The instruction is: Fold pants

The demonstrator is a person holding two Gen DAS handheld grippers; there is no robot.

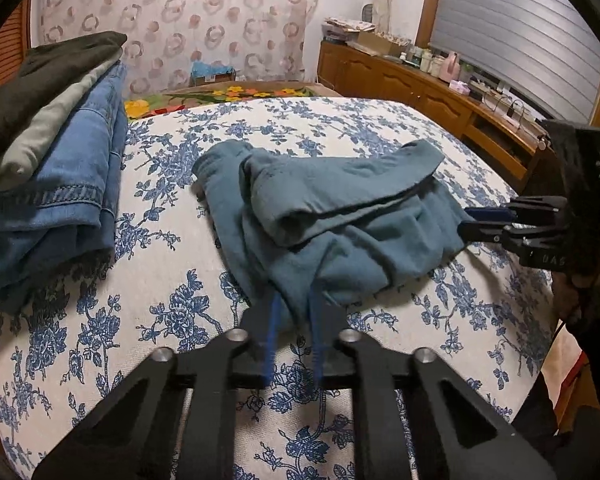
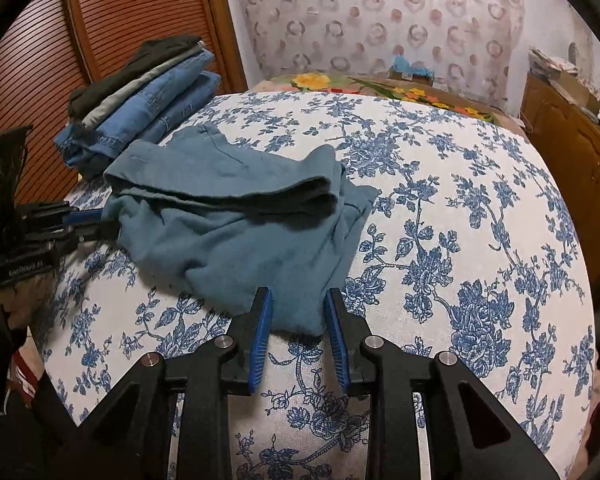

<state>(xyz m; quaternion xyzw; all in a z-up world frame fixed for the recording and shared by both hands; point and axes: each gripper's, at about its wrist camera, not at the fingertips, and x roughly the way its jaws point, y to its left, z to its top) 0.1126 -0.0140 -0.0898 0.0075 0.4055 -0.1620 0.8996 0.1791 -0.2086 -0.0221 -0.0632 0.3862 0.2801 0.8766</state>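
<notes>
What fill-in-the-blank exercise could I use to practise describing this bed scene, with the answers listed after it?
1. The teal pants lie crumpled on a white bed sheet printed with ___ flowers.
2. In both views, the stack of folded clothes lies to the ___ of the teal pants.
3. The left gripper is ___ on the near edge of the teal pants.

Missing words: blue; left; shut
</notes>
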